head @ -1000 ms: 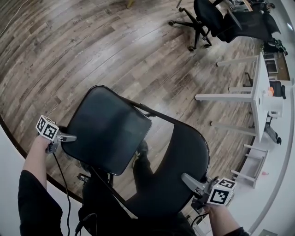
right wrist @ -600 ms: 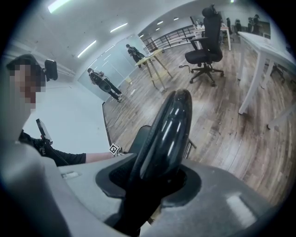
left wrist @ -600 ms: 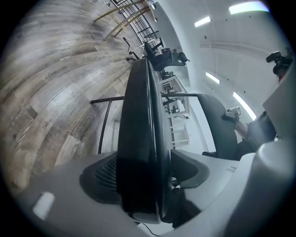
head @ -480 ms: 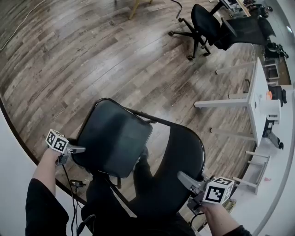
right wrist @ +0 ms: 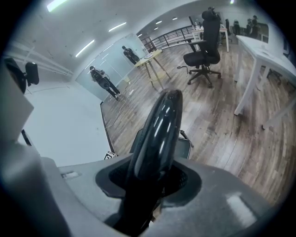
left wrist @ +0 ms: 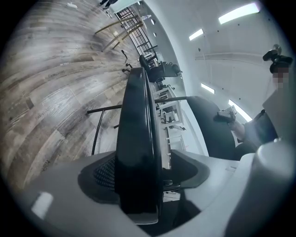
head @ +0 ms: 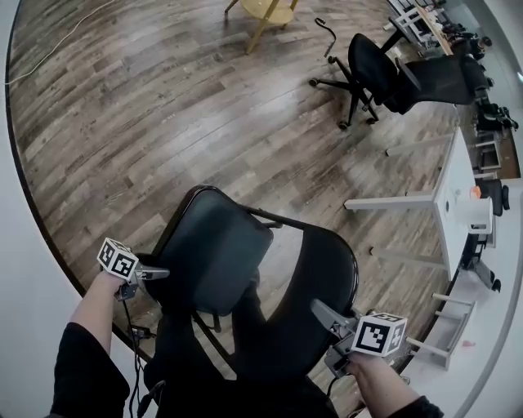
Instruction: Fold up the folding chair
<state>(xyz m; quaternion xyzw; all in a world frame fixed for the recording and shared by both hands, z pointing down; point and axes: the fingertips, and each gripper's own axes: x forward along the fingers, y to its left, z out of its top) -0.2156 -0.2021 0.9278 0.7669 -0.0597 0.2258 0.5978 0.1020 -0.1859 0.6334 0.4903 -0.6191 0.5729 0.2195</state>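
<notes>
Clamping the left gripper [head: 161, 273] on the folding chair's [head: 270, 286] seat [head: 214, 257] edge and the right gripper [head: 320, 310] on its backrest [head: 319, 273] top (both bite firmly), we stand over it. Left gripper view shows the seat edge-on, stretching away; right gripper view alone catches distant people [right wrist: 104, 78].

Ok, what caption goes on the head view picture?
The left gripper holds the folding chair's seat, the right gripper its backrest, over wooden floor.

We see the folding chair [head: 216, 257] glossy black at lower centre; the floor [head: 163, 106] in grey-brown wood planks; the left gripper [head: 160, 274] and right gripper [head: 320, 312] grey, each with a white cube of black squares; a yellow stool [head: 274, 12] at top; a white table [head: 448, 192] at right.
</notes>
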